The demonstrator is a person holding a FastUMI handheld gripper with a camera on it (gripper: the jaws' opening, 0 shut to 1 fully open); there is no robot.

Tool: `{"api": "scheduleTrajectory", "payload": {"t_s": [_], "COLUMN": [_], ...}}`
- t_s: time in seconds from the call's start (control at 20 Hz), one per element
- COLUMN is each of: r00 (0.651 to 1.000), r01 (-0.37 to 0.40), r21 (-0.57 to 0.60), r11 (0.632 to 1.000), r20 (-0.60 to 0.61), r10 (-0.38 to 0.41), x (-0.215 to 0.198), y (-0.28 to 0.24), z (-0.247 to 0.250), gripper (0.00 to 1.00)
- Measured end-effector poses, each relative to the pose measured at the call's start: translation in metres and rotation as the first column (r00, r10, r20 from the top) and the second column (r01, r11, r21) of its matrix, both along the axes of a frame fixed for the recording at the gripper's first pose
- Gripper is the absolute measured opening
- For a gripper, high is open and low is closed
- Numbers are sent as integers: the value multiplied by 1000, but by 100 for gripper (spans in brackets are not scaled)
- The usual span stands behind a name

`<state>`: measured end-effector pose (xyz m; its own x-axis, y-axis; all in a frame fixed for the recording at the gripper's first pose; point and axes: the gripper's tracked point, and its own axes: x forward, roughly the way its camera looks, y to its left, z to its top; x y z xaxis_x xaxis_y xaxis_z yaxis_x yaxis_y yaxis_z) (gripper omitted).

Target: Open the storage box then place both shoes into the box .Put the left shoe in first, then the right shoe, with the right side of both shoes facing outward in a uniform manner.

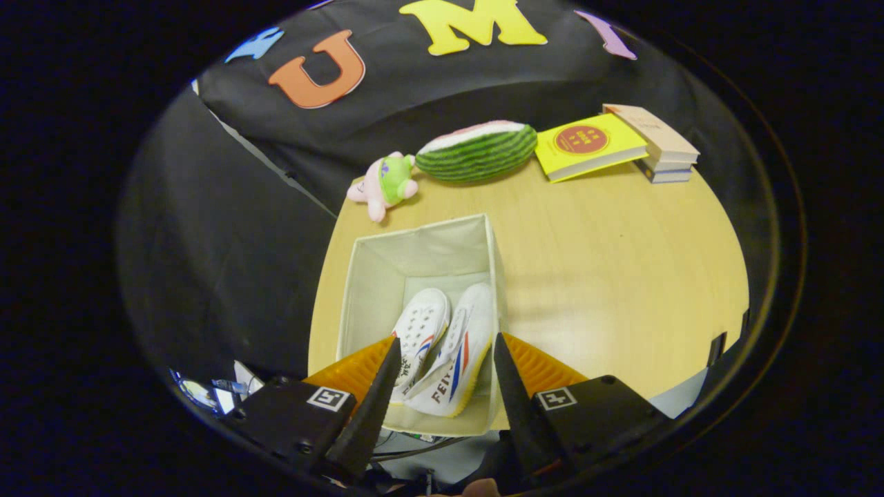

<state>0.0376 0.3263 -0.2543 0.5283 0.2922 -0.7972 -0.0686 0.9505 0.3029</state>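
An open fabric storage box (421,241) stands on the wooden table (608,276) just ahead of my fingers. Two white shoes with red and blue stripes lie inside it side by side. The left one (420,331) shows its dotted sole, the right one (459,359) shows its striped side. My gripper (445,352) hangs open above the box's near end. Its fingers stand apart on either side of the shoes' heels and do not touch them.
At the table's far edge lie a pink and green plush toy (383,183), a watermelon-shaped cushion (478,152), a yellow book (587,145) and a small stack of books (659,145). To the right of the box the tabletop is bare wood.
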Motion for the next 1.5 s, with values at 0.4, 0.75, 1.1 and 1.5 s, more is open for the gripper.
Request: {"api": "scheduleTrajectory", "payload": {"t_s": [0.4, 0.75, 1.1, 1.5], "r00": [900, 675, 597, 566], "r01": [83, 222, 266, 287], "r21": [-163, -188, -169, -125], "r11": [983, 957, 949, 950], "r20": [436, 738, 802, 822], "r10": [-3, -11, -25, -62], "x": [25, 5, -31, -46], "y": [-76, -121, -139, -147], "z": [132, 223, 245, 245], "gripper": [86, 100, 100, 100]}}
